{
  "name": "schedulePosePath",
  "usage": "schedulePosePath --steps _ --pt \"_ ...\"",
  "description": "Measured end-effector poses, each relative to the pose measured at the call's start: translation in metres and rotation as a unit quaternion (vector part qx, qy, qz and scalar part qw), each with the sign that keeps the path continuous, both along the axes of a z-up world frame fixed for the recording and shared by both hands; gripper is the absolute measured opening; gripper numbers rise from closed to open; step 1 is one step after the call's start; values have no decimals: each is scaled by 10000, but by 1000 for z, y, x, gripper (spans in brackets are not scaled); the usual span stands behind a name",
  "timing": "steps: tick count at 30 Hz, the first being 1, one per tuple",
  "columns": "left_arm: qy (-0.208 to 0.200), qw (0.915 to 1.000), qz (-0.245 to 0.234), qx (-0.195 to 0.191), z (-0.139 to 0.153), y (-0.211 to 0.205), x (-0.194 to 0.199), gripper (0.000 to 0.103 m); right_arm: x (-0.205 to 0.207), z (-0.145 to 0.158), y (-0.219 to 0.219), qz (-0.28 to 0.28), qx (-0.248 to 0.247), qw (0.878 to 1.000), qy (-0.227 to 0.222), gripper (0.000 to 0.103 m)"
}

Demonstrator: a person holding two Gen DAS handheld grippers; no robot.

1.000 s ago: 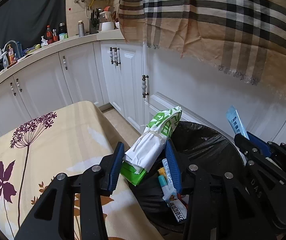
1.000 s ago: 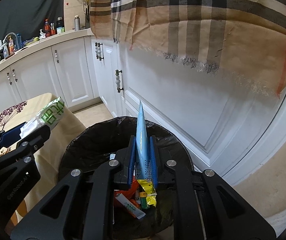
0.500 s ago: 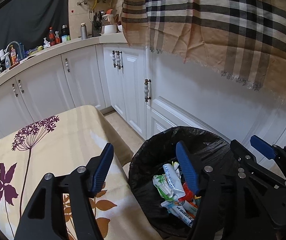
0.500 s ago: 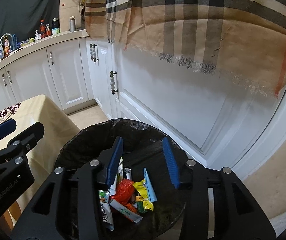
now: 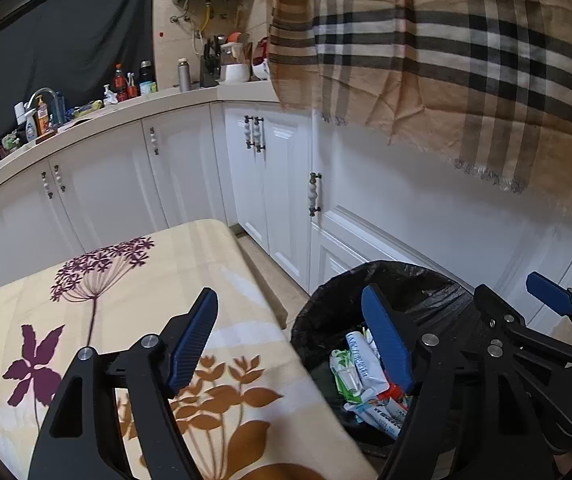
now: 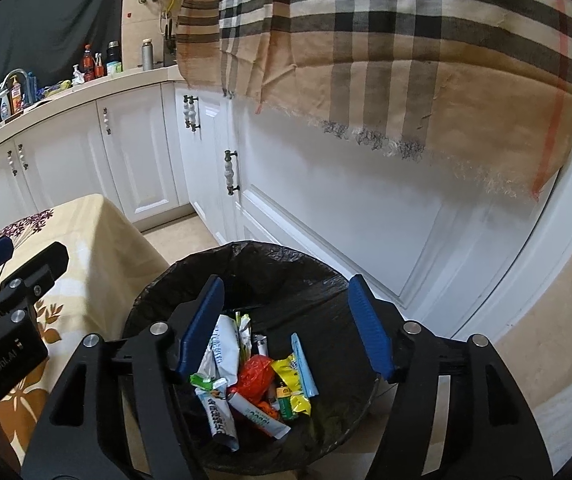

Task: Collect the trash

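A bin with a black liner (image 6: 245,264) stands on the floor beside the table; it also shows in the left wrist view (image 5: 390,276). Inside lie several wrappers: a white-green pack (image 6: 221,344), a blue wrapper (image 6: 304,364), a red wrapper (image 6: 255,372) and yellow ones. My right gripper (image 6: 286,328) is open and empty right above the bin. My left gripper (image 5: 292,338) is open and empty over the table's edge and the bin's rim. The right gripper shows at the right of the left wrist view (image 5: 526,320).
The table with a flowered cloth (image 5: 105,280) is to the left of the bin. White cabinets (image 5: 189,168) run behind, with a cluttered counter (image 5: 85,108) above. A plaid cloth (image 6: 386,40) hangs over the cabinet front behind the bin.
My left gripper opened and dropped the white-green pack into the bin. My right gripper opened and dropped the blue wrapper into the bin. Both jaws have since spread wider.
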State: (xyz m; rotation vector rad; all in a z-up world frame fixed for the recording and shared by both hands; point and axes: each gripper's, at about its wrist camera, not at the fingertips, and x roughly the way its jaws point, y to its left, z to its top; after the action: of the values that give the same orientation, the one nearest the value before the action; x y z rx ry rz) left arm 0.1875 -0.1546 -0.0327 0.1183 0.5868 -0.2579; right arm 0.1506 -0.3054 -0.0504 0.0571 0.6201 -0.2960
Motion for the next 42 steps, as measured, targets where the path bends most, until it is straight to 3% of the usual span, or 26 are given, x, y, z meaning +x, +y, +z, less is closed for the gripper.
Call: schedulePosePath --steps 15,42 --pt "-226 9995 215 -11 17 38 -36 80 -31 17 35 188 -192 9996 -59 77" --pt "-426 9978 472 -211 38 102 -123 83 -111 52 86 563 -285 9973 -370 79"
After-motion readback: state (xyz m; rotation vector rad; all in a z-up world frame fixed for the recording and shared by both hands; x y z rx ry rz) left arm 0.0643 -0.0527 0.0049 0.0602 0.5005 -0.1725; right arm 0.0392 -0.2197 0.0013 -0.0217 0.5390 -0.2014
